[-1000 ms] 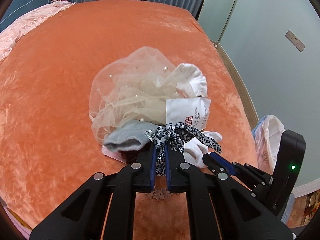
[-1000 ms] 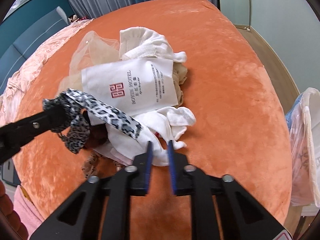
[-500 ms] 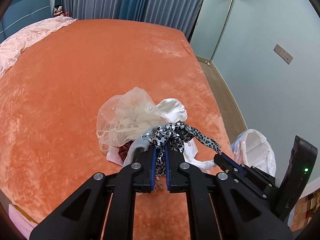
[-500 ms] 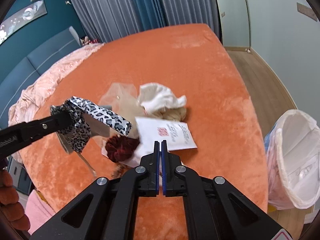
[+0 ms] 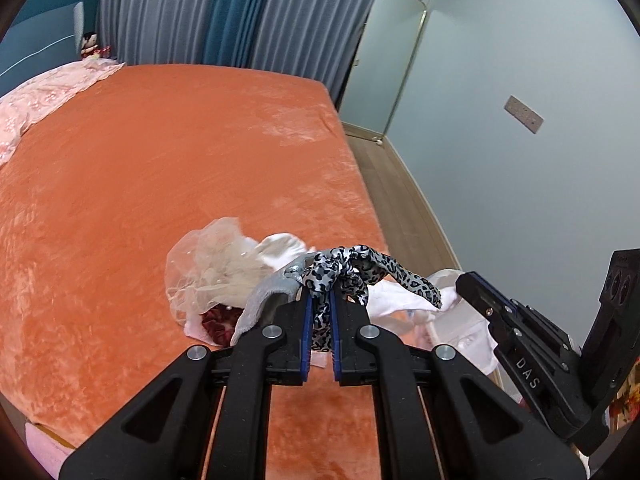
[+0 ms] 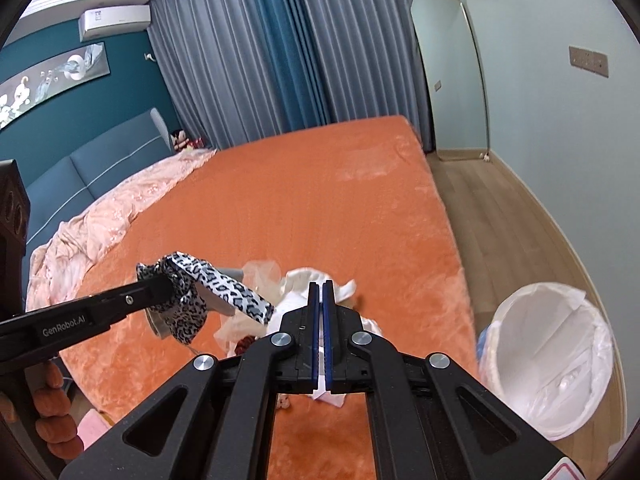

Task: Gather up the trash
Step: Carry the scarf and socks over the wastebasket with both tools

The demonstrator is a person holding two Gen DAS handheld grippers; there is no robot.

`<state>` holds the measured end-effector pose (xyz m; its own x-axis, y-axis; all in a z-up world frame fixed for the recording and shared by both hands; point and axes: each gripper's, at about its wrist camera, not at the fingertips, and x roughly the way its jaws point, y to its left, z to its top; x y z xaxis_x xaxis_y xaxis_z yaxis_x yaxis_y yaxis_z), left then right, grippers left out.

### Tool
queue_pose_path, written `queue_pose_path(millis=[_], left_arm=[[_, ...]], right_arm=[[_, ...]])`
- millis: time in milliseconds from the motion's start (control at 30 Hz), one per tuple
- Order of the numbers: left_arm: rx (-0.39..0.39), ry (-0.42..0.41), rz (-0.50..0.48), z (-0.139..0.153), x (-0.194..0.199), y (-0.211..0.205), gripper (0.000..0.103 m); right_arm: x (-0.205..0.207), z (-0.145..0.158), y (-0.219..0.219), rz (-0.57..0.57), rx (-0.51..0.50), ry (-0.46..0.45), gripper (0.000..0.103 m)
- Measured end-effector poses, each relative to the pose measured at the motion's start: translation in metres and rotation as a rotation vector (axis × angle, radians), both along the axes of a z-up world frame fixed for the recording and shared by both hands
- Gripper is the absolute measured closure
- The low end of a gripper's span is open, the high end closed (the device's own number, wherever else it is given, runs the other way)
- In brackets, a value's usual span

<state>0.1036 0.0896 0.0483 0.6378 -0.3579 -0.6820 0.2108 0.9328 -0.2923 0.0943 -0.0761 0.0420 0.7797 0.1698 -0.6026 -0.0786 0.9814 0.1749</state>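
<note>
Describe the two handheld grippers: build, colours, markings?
Both are matte black plastic with angular open-frame linkages, silver pivot bolts and blue pads lining the jaws. The left gripper carries white "GenRobot.AI" lettering on its side; the right gripper carries "DAS" and a boxy black rear housing. An orange glove is worn on the left hand. No cables visible.

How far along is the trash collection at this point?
Early. Done: nothing from the pile visibly in the lined bin yet. In hand: the left gripper is shut on the leopard-print fabric, clear of the bed; the right gripper is shut, its catch unclear. Left: the tulle and white cloth.
</note>
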Motion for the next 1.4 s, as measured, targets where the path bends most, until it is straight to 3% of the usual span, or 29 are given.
queue_pose_path(millis=[367, 700, 867, 1067, 1400], left_arm=[[-0.089, -0.014, -0.179, 0.052, 0.001, -0.070, 0.096], [-0.122, 0.048, -0.335, 0.049, 0.009, -0.159, 0.096], [-0.123, 0.059, -0.356, 0.045, 0.008, -0.182, 0.096], [-0.104, 0.070, -0.328, 0.034, 0.010, -0.170, 0.095], [-0.039, 0.165, -0.247, -0.025, 0.018, -0.117, 0.092]], right_arm=[[-0.026, 0.060, -0.068, -0.100, -0.039, -0.108, 0.101], [-0.039, 0.060, -0.133, -0.217, -0.077, -0.092, 0.101], [-0.047, 0.054, -0.156, -0.255, -0.070, -0.078, 0.101], [-0.049, 0.046, -0.149, -0.236, -0.060, -0.072, 0.101], [-0.039, 0.027, -0.116, -0.173, -0.032, -0.040, 0.101]])
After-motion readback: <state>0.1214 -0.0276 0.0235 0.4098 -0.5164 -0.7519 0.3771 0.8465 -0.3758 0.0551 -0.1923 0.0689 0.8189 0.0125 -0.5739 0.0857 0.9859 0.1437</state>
